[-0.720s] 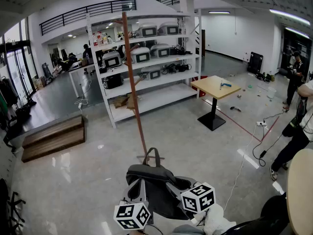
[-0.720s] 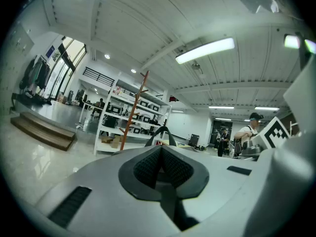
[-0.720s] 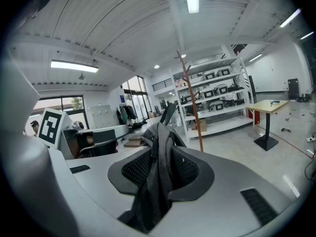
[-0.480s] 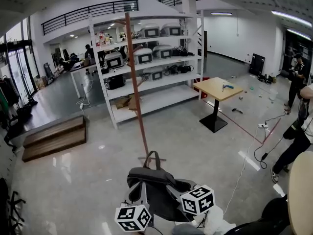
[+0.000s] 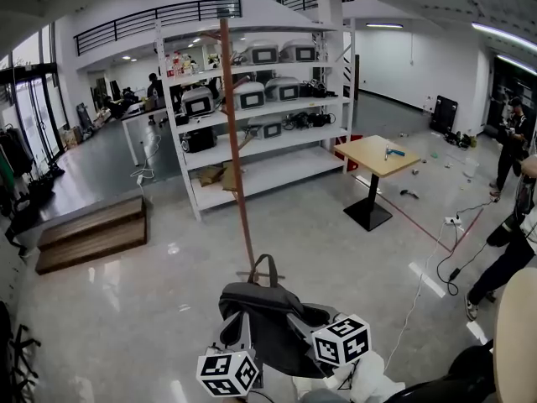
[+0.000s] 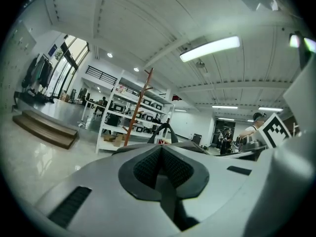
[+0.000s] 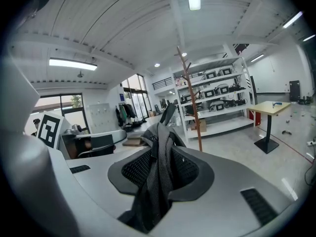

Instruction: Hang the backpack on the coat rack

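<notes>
Bright, even indoor light. In the head view, ceiling strips [image 5: 503, 34] glow at upper right, daylight enters through glass doors [image 5: 33, 112] at left, and the glossy floor [image 5: 126, 309] carries pale glare spots. Straight lines bow toward the edges. Both gripper views sit in a round black vignette with heavy barrel distortion. A tube [image 6: 210, 48] flares white. The left gripper [image 6: 162, 152] looks soft; the backpack [image 7: 157, 167] mesh is crisp.

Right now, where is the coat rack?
In the head view, the coat rack stands on the floor slightly left of centre, just beyond the backpack and in front of the white shelving unit.
</notes>
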The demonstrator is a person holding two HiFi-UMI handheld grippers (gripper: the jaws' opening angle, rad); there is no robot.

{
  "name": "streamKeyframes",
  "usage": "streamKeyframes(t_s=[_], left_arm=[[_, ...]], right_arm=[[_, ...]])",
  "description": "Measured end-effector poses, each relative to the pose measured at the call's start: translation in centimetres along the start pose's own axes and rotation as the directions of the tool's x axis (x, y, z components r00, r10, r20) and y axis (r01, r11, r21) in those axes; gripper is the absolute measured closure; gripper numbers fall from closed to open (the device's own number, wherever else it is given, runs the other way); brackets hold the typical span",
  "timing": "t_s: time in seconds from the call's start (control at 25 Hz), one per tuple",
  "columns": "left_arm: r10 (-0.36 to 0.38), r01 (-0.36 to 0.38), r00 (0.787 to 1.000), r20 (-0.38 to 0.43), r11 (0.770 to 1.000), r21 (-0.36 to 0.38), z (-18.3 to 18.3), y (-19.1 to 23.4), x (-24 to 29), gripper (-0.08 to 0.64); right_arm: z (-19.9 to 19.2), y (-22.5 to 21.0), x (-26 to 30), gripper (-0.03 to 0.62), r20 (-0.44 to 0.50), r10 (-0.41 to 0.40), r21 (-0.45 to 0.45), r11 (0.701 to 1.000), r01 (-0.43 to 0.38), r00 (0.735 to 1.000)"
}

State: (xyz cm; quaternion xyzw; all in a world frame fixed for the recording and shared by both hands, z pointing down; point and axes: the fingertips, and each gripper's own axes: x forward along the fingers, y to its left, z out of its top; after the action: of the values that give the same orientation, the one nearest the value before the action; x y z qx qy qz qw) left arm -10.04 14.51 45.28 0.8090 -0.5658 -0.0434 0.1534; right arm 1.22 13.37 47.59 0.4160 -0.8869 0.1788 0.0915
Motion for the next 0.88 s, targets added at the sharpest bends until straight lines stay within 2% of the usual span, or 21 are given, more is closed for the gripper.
streamKeyframes(t_s=[0.36,0.88], left_arm=[[0.023,-0.022,1.000,-0.004,1.000,0.009,0.4,1.3,4.1,0.558],[0.072,-0.072,0.997,-0.009,0.997,0.003,2.2,3.4,12.8,0.558]], right_arm=[[1.5,-3.3,3.1,0.482,-0.010,0.005,-0.006,1.000,-0.005,1.000],[5.6,-8.9,9.5,0.482,-0.025,0.068,-0.031,0.997,-0.069,0.997]])
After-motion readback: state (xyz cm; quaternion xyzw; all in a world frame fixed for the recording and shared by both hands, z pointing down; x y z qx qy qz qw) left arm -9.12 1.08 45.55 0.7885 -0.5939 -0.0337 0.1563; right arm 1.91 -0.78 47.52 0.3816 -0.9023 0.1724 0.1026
